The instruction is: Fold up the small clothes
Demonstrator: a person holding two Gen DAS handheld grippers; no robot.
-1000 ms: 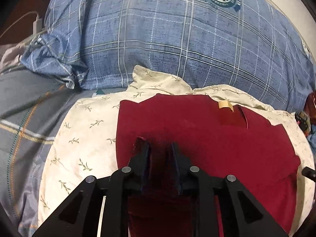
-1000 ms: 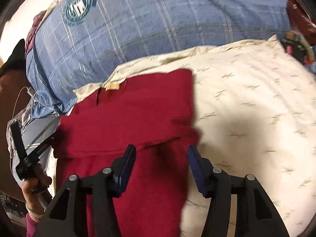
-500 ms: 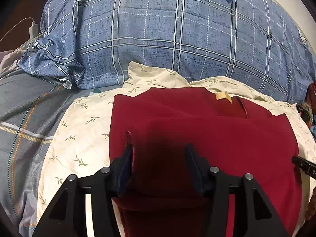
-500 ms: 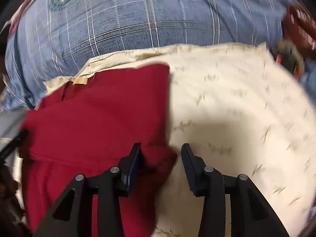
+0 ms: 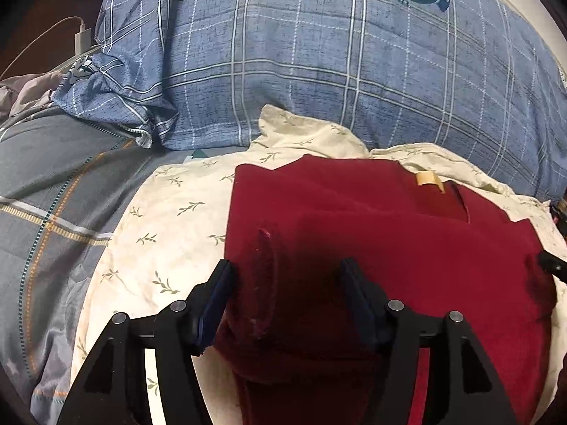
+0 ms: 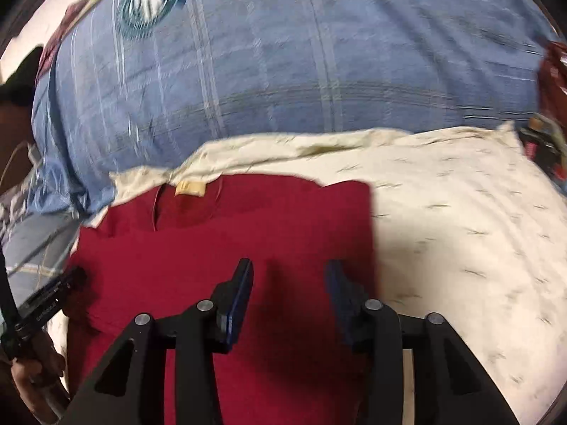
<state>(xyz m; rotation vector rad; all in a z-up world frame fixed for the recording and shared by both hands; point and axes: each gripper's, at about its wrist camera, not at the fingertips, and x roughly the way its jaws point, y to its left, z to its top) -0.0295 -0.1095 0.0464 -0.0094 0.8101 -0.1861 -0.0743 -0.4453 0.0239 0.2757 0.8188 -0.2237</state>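
Observation:
A dark red garment (image 5: pixel 372 248) lies folded on a cream leaf-print pillow (image 5: pixel 170 219), its tan neck label (image 5: pixel 427 179) at the far edge. My left gripper (image 5: pixel 285 283) is open, with its jaws spread over the garment's left folded edge, holding nothing. In the right wrist view the same garment (image 6: pixel 219 248) and label (image 6: pixel 191 188) show. My right gripper (image 6: pixel 288 283) is open above the garment's right part, near its right edge, empty. The left gripper's tip (image 6: pixel 53 297) shows at the garment's left side.
A big blue plaid pillow (image 5: pixel 319 71) stands behind the cream pillow (image 6: pixel 460 230). A grey striped blanket (image 5: pixel 42 194) lies to the left, with a white charger and cable (image 5: pixel 82 37) beyond. Dark red items (image 6: pixel 553 71) sit far right.
My left gripper opened from shut and let go of the red cloth. The right gripper stayed open and shifted left over the garment, whose lower part now lies folded up.

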